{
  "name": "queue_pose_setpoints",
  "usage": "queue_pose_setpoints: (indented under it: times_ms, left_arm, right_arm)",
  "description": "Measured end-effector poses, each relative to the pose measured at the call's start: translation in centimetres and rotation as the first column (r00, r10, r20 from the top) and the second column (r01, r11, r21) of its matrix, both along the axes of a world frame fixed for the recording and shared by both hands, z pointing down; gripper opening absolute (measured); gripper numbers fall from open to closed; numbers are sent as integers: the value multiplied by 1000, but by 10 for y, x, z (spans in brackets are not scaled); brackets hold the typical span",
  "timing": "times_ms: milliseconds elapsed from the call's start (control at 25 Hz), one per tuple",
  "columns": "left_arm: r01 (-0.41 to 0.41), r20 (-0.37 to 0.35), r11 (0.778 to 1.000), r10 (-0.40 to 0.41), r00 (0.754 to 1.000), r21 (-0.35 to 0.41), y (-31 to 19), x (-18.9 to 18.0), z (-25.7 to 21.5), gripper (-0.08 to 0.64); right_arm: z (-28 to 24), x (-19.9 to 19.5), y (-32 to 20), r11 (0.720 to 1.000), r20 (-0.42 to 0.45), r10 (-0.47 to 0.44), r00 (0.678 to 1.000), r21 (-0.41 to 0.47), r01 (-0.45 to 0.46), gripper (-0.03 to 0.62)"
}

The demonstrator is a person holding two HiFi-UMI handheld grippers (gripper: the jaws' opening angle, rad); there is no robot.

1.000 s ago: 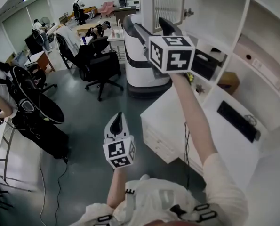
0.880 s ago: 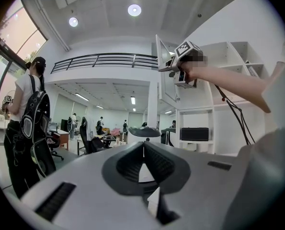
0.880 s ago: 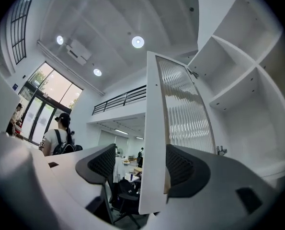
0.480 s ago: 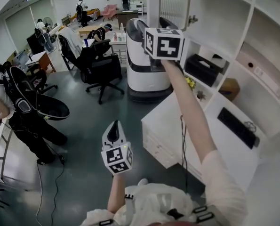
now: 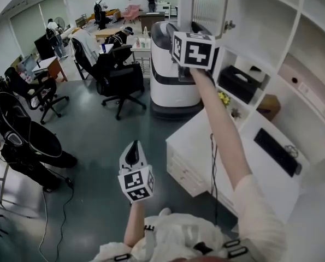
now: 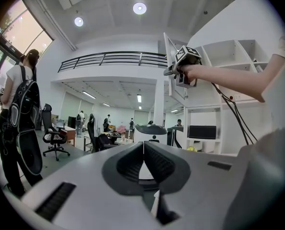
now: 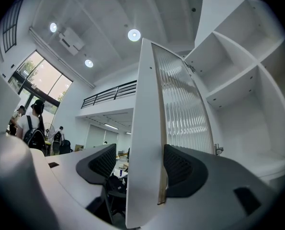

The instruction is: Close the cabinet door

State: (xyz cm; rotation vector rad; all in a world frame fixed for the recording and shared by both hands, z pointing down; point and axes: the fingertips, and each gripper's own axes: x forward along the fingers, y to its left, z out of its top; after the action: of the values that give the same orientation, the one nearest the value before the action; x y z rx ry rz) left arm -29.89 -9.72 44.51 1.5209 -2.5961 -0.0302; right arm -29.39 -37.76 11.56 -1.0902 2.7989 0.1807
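At cabinet (image 7: 238, 80): one door (image 7: 147, 128) between right gripper (image 7: 140, 159) jaws | left gripper (image 6: 143, 152) closed

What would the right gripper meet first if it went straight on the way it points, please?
The cabinet door: its edge stands between the right gripper's parted tongs, so contact should come almost at once.

head view: down | left gripper view: level, far | right gripper view: up, close | all: cabinet door (image 7: 144, 128)
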Motion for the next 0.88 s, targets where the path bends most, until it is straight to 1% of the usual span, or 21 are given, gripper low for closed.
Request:
queue_pose_setpoints:
  times_ms: [120,240,720,880]
  left_arm:
    - [2,1,1000,-2,1000,-1,1,-2,1,6]
    - [6,-1,1000,-6,1000,-3,3,-4,0,6]
    - [23,-10,1000,-23,1000,0,7,-9,5,5]
    - [16,-15,1000,-16,1000,1,4,-5,6,5]
  right_arm:
    - [-1,1,-2,1000,10,25,1000,-1,-25,296]
    - [-3,5,-6,999,27,46,999,-12,-46,239]
    - [-1,8,-5,999,3,34,999,-10,-34,235]
    - [1,13,-5,1000,-8,9,1000,-17,-9,227]
